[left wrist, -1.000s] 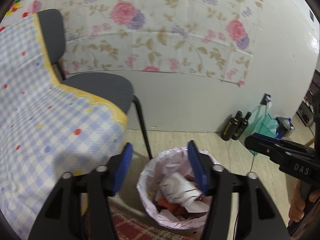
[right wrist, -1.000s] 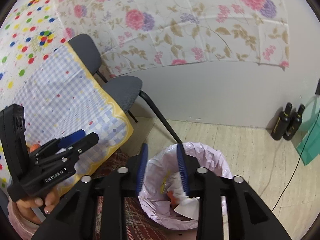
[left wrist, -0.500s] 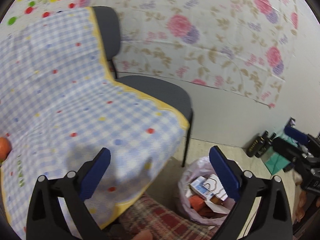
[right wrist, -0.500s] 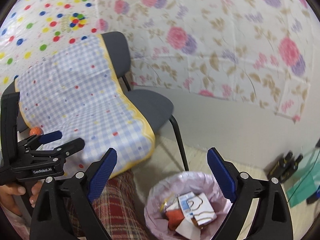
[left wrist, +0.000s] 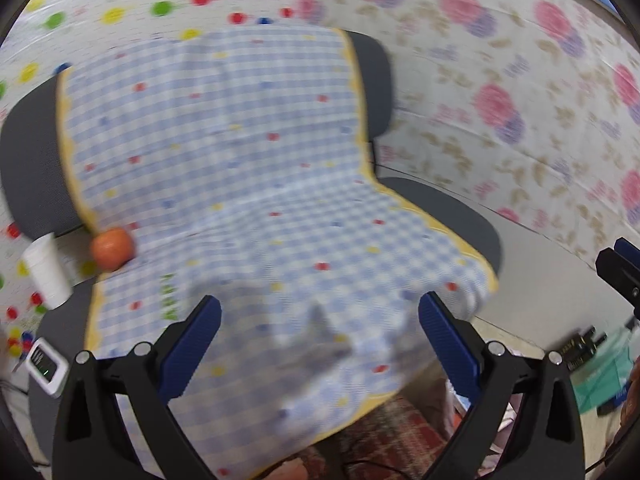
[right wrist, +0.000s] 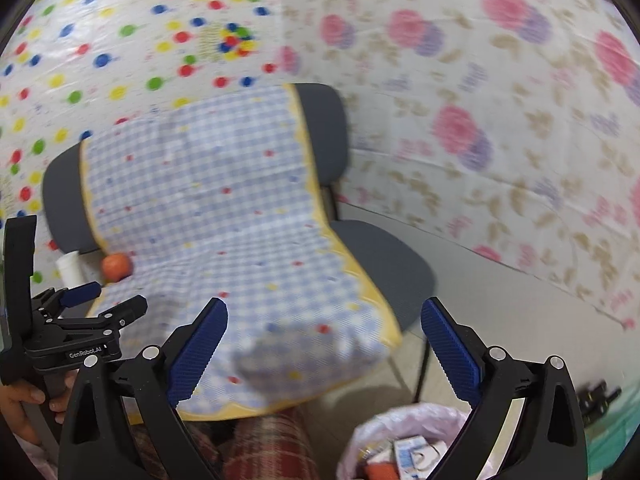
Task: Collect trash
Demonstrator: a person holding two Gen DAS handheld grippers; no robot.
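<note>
- left tongs (left wrist: pixel 320 340) spread wide, nothing between the blue pads; jaws were just opening, so released and free for a next pick
- right tongs (right wrist: pixel 324 340) also wide apart and empty, jaws just opening too; the left tongs show at the left edge of the right wrist view, held in a hand (right wrist: pixel 24 400)
- pink plastic bag-lined trash bin (right wrist: pixel 400 432) on the floor at bottom right of the right view, holding a white-and-blue carton (right wrist: pixel 416 452) and orange scraps; looks like the drop spot, kept low beside the seat for easy reach
- both tongs point at the blue-checked yellow-edged cloth (left wrist: pixel 248 184) draped over grey padded chairs (left wrist: pixel 448 216)
- round orange fruit (left wrist: pixel 112 249) sits at the cloth's left edge, in the crease between seat and backrest, probably why it does not roll
- white paper cup (left wrist: pixel 46 272) stands just beside the fruit, tilted in the fisheye; likely the next trash
- small white device with a dark screen (left wrist: pixel 46 366) below the cup, apart from it
- views motion-blurred, fine detail unclear
</note>
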